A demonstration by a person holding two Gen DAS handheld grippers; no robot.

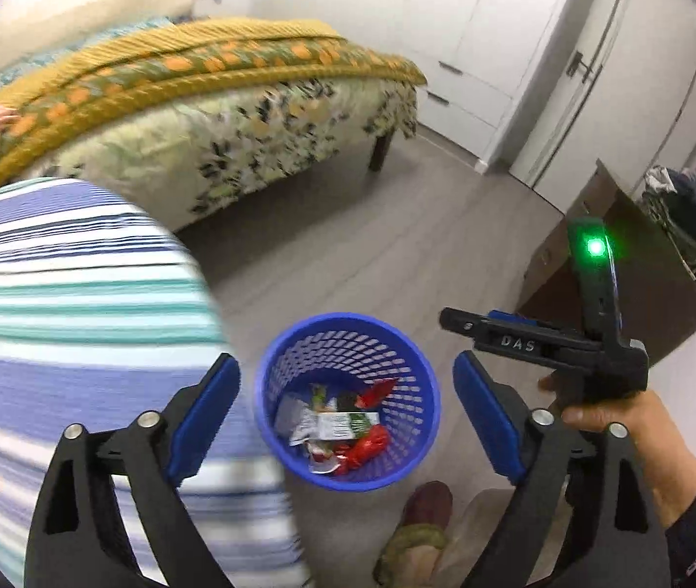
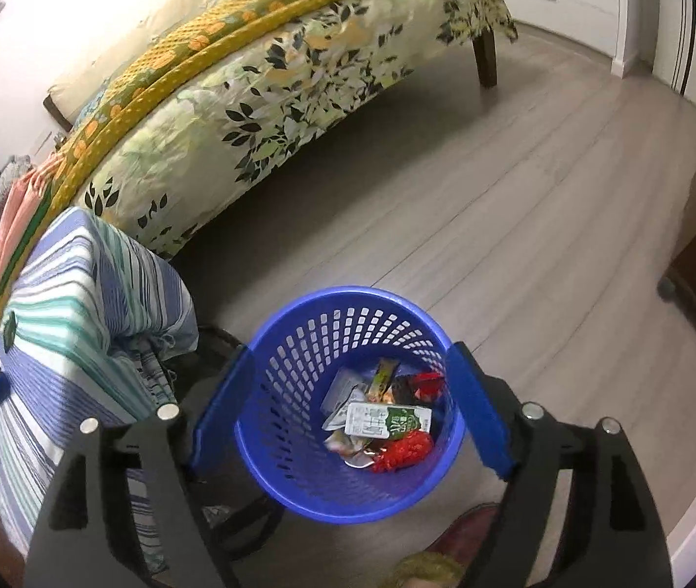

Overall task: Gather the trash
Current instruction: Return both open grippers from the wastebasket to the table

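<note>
A blue perforated waste basket (image 1: 397,353) stands on the floor and also shows in the right wrist view (image 2: 299,333). Inside lie a white-and-green carton (image 2: 387,420), red wrappers (image 2: 404,448) and other scraps; the left wrist view shows the same trash (image 1: 343,426). My left gripper (image 1: 346,416) is open and empty above the basket. My right gripper (image 2: 353,406) is open and empty, its jaws to either side of the basket's mouth. The right gripper's body (image 1: 544,343) shows in the left wrist view, held in a hand.
A bed with a leafy sheet (image 2: 269,98) and yellow blanket (image 1: 191,63) stands behind. A stool under a blue-and-green striped cloth (image 2: 73,304) sits left of the basket. A dark wooden cabinet (image 1: 642,284) is at the right. White wardrobes (image 1: 495,24) line the far wall. A slippered foot (image 1: 421,529) is below.
</note>
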